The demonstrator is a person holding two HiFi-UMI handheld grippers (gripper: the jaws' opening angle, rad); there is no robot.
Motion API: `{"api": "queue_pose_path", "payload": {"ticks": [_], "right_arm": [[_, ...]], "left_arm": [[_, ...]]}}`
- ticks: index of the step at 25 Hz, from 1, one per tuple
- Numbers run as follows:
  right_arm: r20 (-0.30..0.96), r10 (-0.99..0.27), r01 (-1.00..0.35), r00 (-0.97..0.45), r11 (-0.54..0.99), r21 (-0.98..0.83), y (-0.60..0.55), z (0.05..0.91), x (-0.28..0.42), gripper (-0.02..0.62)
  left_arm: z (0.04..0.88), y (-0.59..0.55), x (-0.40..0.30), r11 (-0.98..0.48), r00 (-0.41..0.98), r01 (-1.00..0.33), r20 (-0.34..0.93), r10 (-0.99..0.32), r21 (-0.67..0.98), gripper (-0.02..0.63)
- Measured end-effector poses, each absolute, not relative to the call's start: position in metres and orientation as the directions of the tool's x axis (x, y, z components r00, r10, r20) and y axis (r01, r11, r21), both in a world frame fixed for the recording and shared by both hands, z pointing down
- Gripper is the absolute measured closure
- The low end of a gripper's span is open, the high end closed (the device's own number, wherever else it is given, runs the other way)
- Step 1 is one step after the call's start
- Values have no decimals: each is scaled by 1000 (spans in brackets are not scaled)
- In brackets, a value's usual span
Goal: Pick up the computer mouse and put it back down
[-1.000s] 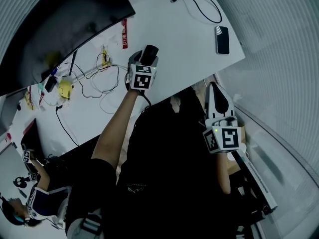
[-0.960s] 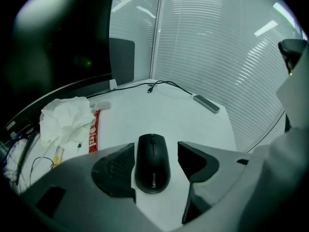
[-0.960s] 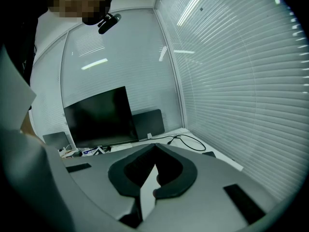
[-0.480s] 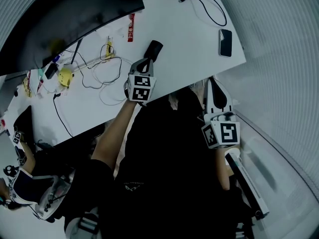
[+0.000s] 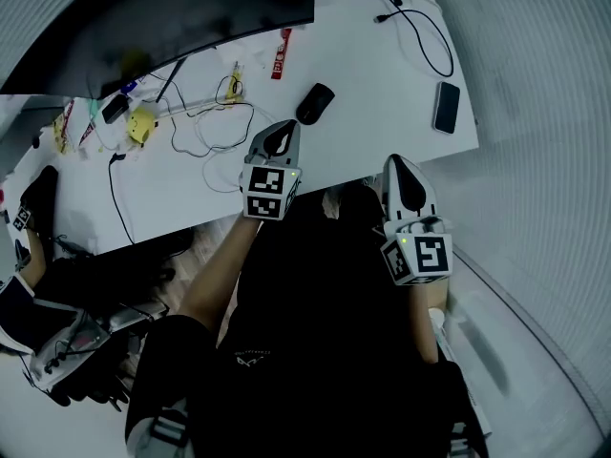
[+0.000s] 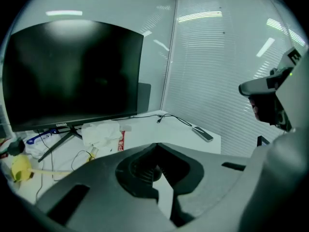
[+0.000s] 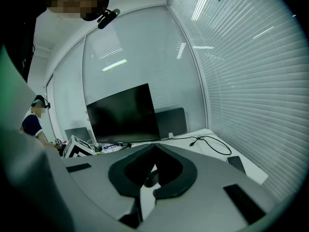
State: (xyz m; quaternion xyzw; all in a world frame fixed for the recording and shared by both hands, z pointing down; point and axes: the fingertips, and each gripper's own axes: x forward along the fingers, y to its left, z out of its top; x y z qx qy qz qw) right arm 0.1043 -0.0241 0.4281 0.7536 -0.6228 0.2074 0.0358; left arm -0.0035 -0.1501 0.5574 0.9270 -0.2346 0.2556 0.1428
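jaws together, empty: left gripper (image 5: 279, 137) just beside the computer mouse (image 5: 315, 103), right gripper (image 5: 399, 175) well apart from it. could knock it askew if brought in closed.

The table (image 5: 372, 74) spans the upper part of the head view. The monitor (image 5: 172, 17) stands along its far side, towards the left. The computer mouse (image 5: 315, 103) lies on the table before the monitor's right end. A phone (image 5: 446, 107) lies well to the right of the mouse, near the table's right edge, and a cable (image 5: 427, 34) loops behind the phone. Left of the mouse, loose wires (image 5: 205, 134) and a small thing (image 5: 141, 122) lie before the monitor. The left gripper (image 5: 280, 136) is over the table's near part, just before the mouse and apart from it. The right gripper (image 5: 399, 168) is to its right, at the table's near edge.
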Motion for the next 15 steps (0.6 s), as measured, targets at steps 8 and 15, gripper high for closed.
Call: {"api": "queue_pose_path", "payload": {"ticks": [8,15], "right_arm": [[322,-945,-965,50,-129,-230,-42,420,81,597],[276,-961,-971,14,-79,-225,-50,401,71,597]], "left_arm": [[499,-152,-32,-820,776,-563,411,-479,106,598],[437,-145,-46,-817,808,-568,262,-528,103,598]]}}
